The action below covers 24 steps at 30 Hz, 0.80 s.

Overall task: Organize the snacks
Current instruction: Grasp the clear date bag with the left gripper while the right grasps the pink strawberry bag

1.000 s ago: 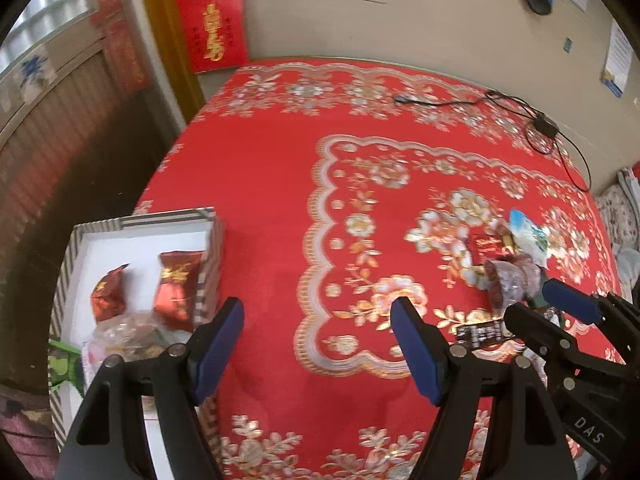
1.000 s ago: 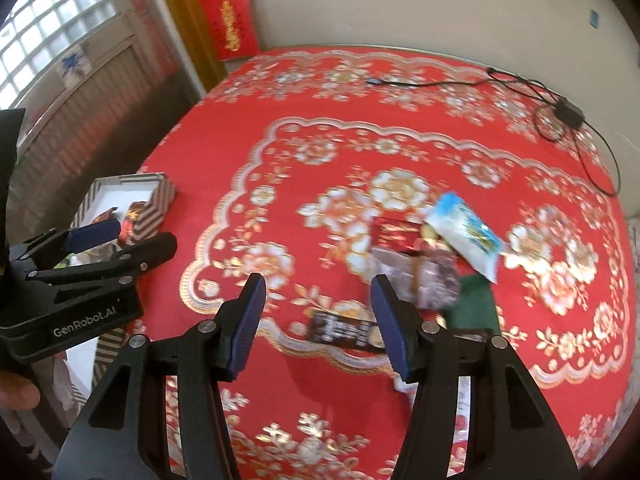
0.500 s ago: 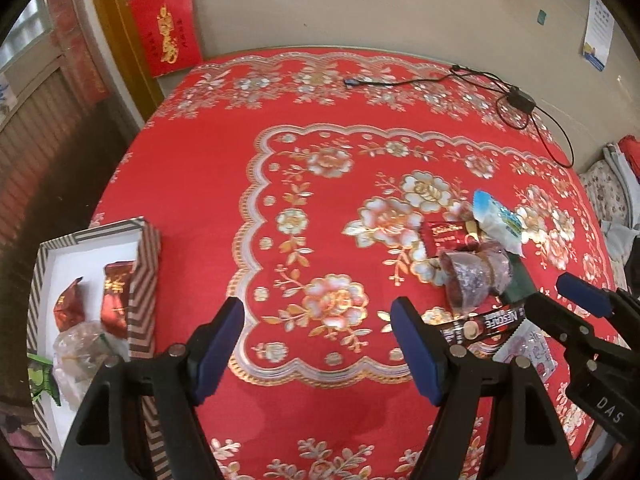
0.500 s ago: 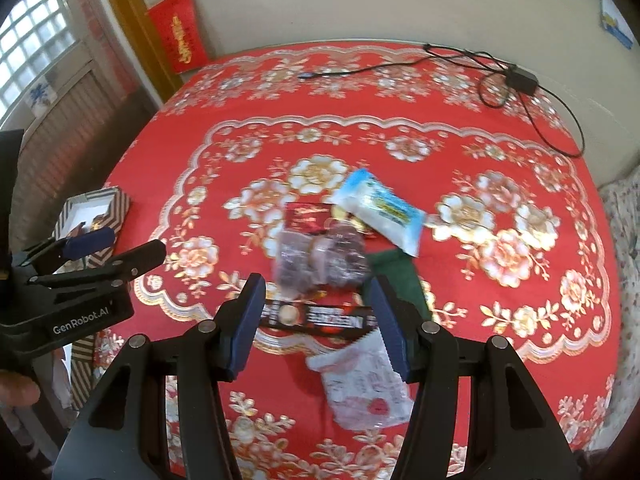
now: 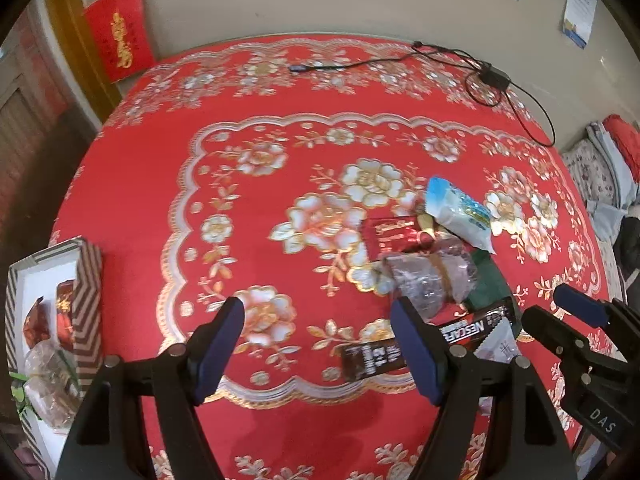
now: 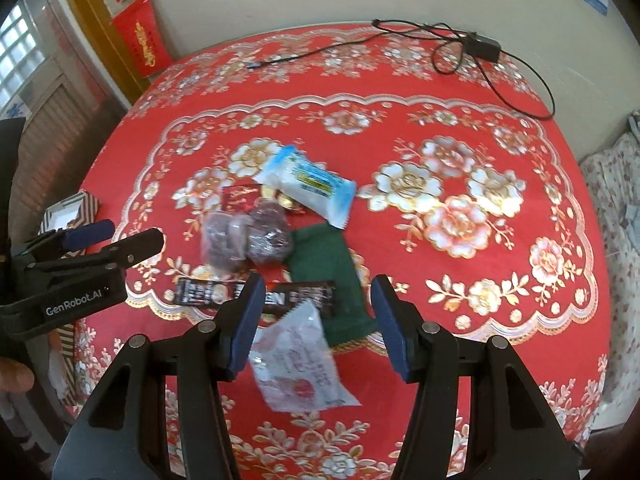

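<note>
A pile of snacks lies on the red floral tablecloth (image 6: pixel 480 152): a blue-white packet (image 6: pixel 308 184), a red packet (image 6: pixel 240 198), a clear bag of dark sweets (image 6: pixel 246 240), a green pouch (image 6: pixel 328 276), a black Nescafe stick (image 6: pixel 200 292) and a white-red packet (image 6: pixel 296 364). My right gripper (image 6: pixel 318 326) is open, hovering just above the white-red packet and green pouch. My left gripper (image 5: pixel 320 348) is open and empty, left of the pile; the Nescafe stick (image 5: pixel 372 354) lies by its right finger. A striped box (image 5: pixel 90 296) holding red sweets (image 5: pixel 64 312) sits at the table's left edge.
A black cable with an adapter (image 6: pixel 480 46) lies along the table's far edge. Red paper decorations (image 5: pixel 120 40) hang on the wall behind. Bedding (image 5: pixel 600 172) lies to the right of the table.
Both grippers have swung right, away from the striped box and toward the snack pile. The right gripper now hovers over the white-red packet. Both stay open.
</note>
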{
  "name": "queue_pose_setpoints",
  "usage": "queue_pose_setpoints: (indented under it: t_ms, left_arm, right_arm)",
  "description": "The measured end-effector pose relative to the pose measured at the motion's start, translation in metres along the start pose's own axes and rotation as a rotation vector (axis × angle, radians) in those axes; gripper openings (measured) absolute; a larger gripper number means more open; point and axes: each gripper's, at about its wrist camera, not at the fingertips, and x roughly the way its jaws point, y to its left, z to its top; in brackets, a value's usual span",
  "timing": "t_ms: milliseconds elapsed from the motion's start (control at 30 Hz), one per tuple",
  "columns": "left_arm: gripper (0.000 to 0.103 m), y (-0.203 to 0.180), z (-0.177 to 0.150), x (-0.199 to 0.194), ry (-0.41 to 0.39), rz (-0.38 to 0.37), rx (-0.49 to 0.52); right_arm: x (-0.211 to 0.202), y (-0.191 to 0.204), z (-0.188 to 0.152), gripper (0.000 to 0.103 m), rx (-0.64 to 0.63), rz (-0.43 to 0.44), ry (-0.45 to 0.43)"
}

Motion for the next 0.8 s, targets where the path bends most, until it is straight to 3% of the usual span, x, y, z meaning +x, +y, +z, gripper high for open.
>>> queue_pose_setpoints:
  t_ms: [333,800]
  left_arm:
    - [0.078,-0.025,0.014,0.021,0.069,-0.115,-0.079]
    - [0.078,-0.060,0.023,0.048,0.136,-0.140,-0.127]
  right_arm:
    - [0.002,-0.022,-0.005,0.055,0.026,-0.010,0.018]
    - [0.003,-0.045,-0.004,0.055,0.035,0.016,0.019]
